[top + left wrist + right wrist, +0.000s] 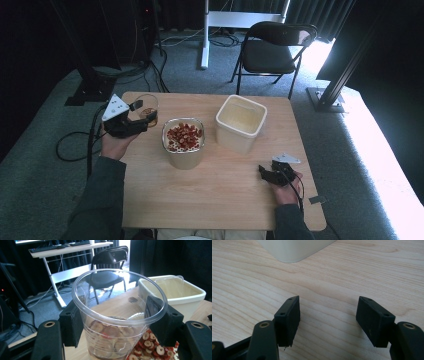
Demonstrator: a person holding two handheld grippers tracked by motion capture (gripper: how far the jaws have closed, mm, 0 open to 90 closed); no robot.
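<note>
The left gripper clamps a clear cup (slices inside); squeezing may crack it, tilting spills. The right gripper gapes empty.

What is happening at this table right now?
A person holds a gripper in each hand at a wooden table. The left gripper is clamped on a clear plastic cup with some dried fruit slices in it, beside a container of the same slices. An empty cream tub stands next to that. The right gripper rests open over bare wood.
</note>
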